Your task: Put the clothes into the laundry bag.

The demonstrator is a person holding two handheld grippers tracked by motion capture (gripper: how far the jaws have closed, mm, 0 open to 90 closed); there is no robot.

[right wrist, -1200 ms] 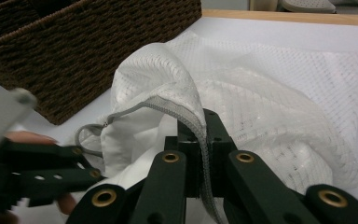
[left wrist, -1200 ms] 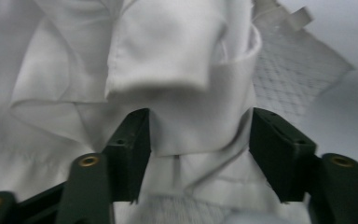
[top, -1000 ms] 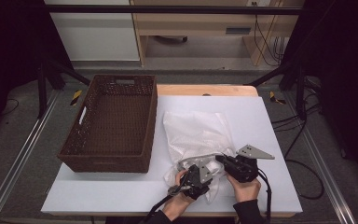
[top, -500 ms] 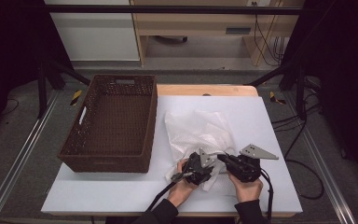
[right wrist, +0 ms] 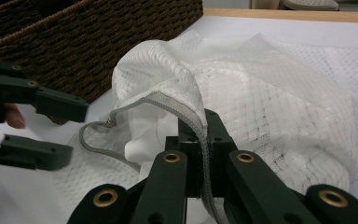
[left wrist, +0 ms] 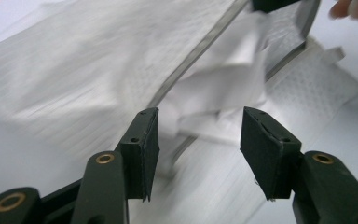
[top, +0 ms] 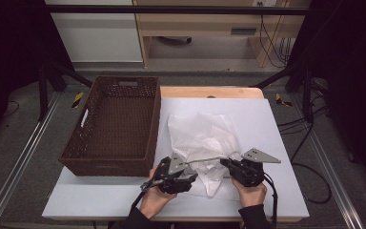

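- High view: a white mesh bag (top: 201, 143) lies crumpled on the white table (top: 276, 124), just right of a brown wicker basket (top: 114, 126).
- Left gripper (top: 190, 172) sits at the bag's near-left edge; its jaws have just been opening and now stand apart.
- Left gripper view: cloth and a grey zipper (left wrist: 200, 51) lie beyond the pads, and nothing is pressed between them.
- Right gripper (top: 225, 163) is at the bag's near-right edge.
- Right gripper view: its jaws are pressed together on the zipper edge (right wrist: 191, 114) of the bag (right wrist: 270, 107), holding that edge raised off the table.
- Basket (right wrist: 88, 42) stands behind, with the left gripper (right wrist: 77, 130) to the left, apart from the zipper.
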